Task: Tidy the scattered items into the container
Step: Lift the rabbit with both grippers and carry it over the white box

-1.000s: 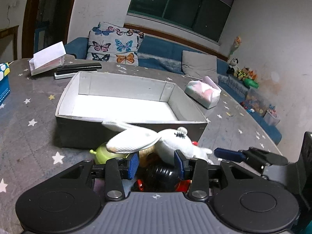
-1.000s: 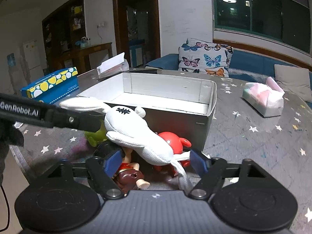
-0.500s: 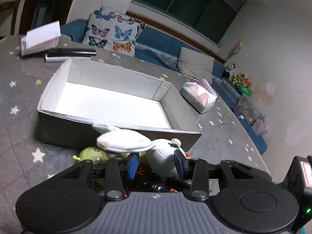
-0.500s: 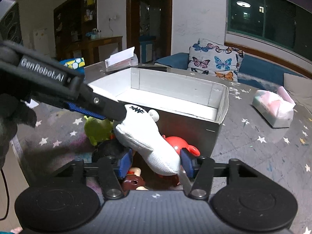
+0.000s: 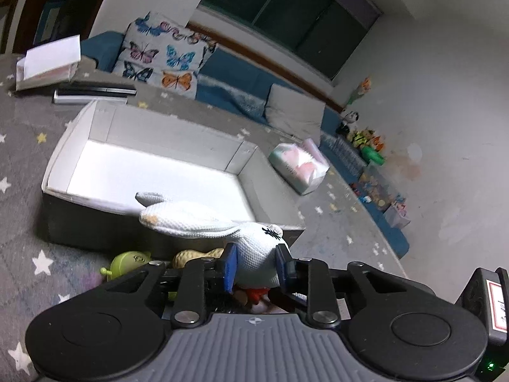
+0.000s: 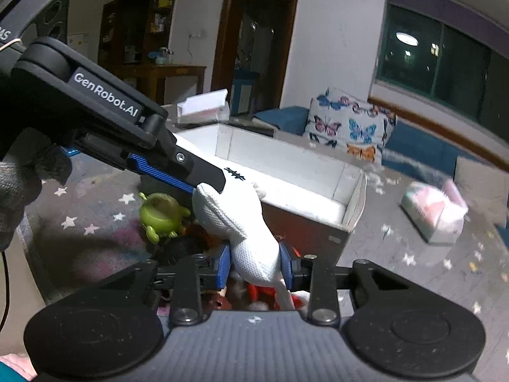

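Left wrist view is showing our left gripper (image 5: 253, 265) pinching the head of the white plush rabbit (image 5: 254, 251), its ears reaching out over the near rim of the open box (image 5: 57, 172). From the right wrist view, our right gripper (image 6: 254, 269) is clamping the rabbit's (image 6: 251, 251) body, so we are carrying it between both tools, just in front of the box (image 6: 353, 210) and above the other toys. The green toy (image 6: 160, 211), a peanut-shaped piece (image 5: 198, 254) and something red, too hidden to name, are lying against the box wall. We are judging this the lift-and-carry step; next we are needing to raise the rabbit over the rim, move it forward and release inside.
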### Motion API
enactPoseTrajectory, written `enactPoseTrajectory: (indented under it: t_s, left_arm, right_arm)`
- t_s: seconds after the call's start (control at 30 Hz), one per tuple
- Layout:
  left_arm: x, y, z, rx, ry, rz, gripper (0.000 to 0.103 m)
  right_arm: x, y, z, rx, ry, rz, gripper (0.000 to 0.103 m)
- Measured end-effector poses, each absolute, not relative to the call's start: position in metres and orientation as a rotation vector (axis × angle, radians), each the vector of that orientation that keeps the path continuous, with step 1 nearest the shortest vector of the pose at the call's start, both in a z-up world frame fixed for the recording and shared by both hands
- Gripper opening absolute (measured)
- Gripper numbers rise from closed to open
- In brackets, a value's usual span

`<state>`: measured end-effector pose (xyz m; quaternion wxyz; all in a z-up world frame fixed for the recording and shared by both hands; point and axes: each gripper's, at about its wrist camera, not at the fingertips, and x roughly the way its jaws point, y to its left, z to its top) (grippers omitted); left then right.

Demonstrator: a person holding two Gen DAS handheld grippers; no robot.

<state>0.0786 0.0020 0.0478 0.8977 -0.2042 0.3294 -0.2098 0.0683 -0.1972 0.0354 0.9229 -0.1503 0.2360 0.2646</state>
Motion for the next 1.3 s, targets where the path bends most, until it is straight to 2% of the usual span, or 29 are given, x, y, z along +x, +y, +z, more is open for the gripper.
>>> enactPoseTrajectory:
  t_s: [0.27, 0.47, 1.3]
  left_arm:
    - [0.091, 0.014, 0.079, -0.422, 0.575, -0.430, 0.028]
    - [0.125, 0.026, 0.086, -0.449, 0.557, -0.392, 0.028]
    - [0.228, 0.055, 0.014, -0.553, 0.748, -0.278, 0.025]
  right_arm:
    - [0.088, -0.182, 0.069, -0.396, 0.377, 0.548, 0.031]
    - [0.130, -0.163, 0.081, -0.444, 0.372, 0.570, 0.031]
    - [0.251, -0.103, 0.028, -0.538, 0.614, 0.631, 0.033]
